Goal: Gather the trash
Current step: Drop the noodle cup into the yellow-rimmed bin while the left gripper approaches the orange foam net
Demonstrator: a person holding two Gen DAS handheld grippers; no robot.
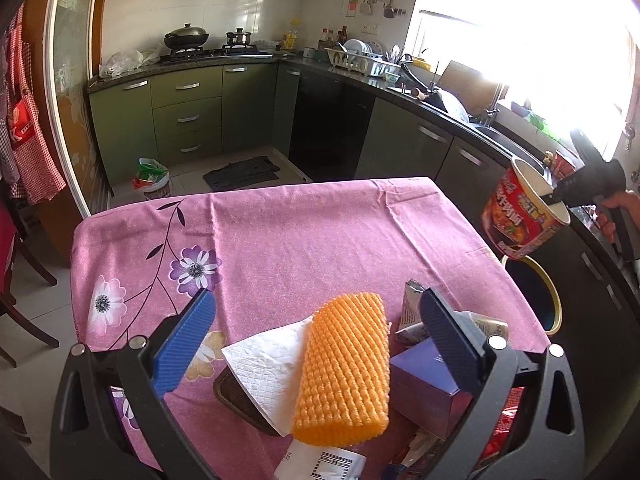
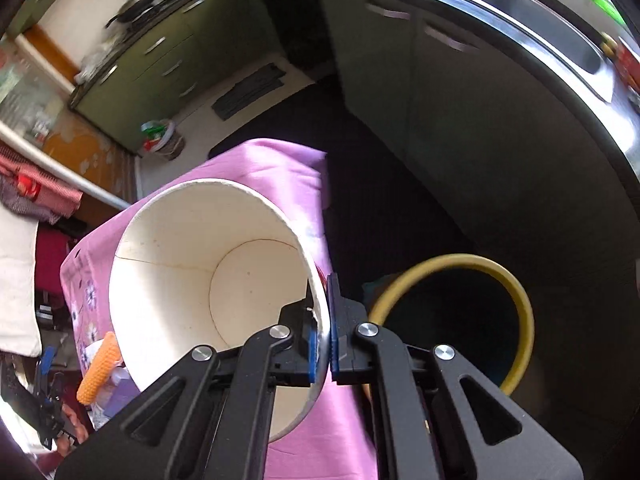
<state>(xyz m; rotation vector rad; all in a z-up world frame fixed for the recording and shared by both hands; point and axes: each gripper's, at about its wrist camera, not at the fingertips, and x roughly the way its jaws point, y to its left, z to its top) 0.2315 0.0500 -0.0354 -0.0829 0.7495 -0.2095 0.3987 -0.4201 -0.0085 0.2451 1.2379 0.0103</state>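
Observation:
My right gripper (image 2: 325, 320) is shut on the rim of an empty instant-noodle cup (image 2: 192, 280), white inside and red outside. In the left wrist view the noodle cup (image 1: 520, 220) hangs tilted off the table's right edge, above a dark trash bin with a yellow rim (image 1: 554, 300). The bin (image 2: 516, 292) lies to the cup's right in the right wrist view. My left gripper (image 1: 316, 314) is open above an orange foam net sleeve (image 1: 344, 368), a white napkin (image 1: 268, 368), a purple box (image 1: 424, 384) and crumpled wrappers (image 1: 412, 312) on the pink flowered tablecloth (image 1: 288, 240).
A dark tray (image 1: 236, 400) lies under the napkin. A printed receipt (image 1: 324, 464) and red packaging (image 1: 508, 424) lie at the near edge. Green kitchen cabinets (image 1: 188, 120), a counter with sink (image 1: 472, 116), a floor mat (image 1: 244, 174) and a lined waste basket (image 1: 154, 180) stand beyond.

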